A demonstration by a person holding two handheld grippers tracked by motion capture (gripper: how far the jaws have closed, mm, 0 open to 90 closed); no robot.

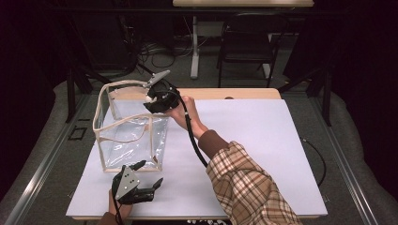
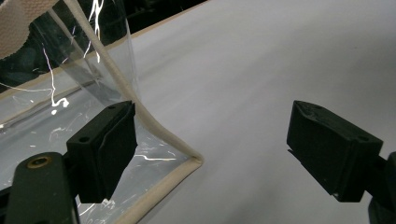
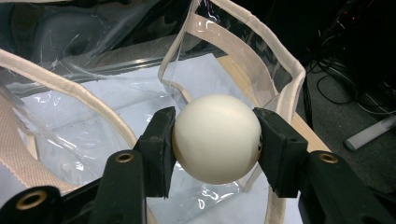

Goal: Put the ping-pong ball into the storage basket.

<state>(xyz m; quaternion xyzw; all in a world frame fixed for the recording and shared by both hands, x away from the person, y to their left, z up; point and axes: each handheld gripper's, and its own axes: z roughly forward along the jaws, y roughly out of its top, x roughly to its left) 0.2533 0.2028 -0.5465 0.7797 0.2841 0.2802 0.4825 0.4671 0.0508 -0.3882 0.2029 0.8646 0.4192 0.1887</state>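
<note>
A clear plastic bag [image 1: 126, 136] with cream fabric trim stands open on the white table sheet [image 1: 263, 140], left of centre. My right gripper [image 1: 151, 100] hangs over the bag's rim at its far right side, shut on a white ball [image 1: 149, 99]. The right gripper view has the ball [image 3: 217, 139] pinched between both black pads, with the open bag [image 3: 93, 116] below it. My left gripper [image 1: 149, 174] rests low near the table's front edge, just in front of the bag's near corner [image 2: 194, 161]. Its jaws stand wide apart with nothing between them.
Beyond the table stand a dark chair [image 1: 248, 42] and a white table leg [image 1: 195, 47] with cables on the floor. The white sheet stretches bare to the right of the plaid-sleeved forearm [image 1: 244, 183]. Metal rails [image 1: 42, 164] run along both sides of the table.
</note>
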